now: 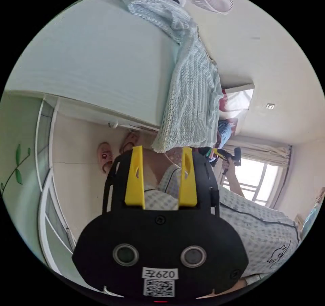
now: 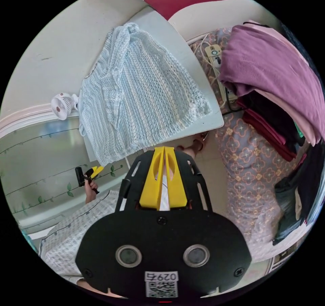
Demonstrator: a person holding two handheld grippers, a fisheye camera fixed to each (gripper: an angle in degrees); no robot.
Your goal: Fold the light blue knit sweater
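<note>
The light blue open-knit sweater (image 2: 142, 93) lies loosely spread on the white tabletop (image 2: 210, 118) beyond my fingers, its hem draping over the near edge. My left gripper (image 1: 159, 155) hangs just below that hem, yellow fingers apart, holding nothing. My right gripper (image 2: 164, 154) has its fingers together, empty. Judging by the rumpled body, no fold is made yet; everything remains.

Bare table (image 2: 189, 54) beside the sweater (image 2: 142, 93); clothes pile (image 2: 271, 83) crowding its edge (power strip (image 2: 216, 59) between).
</note>
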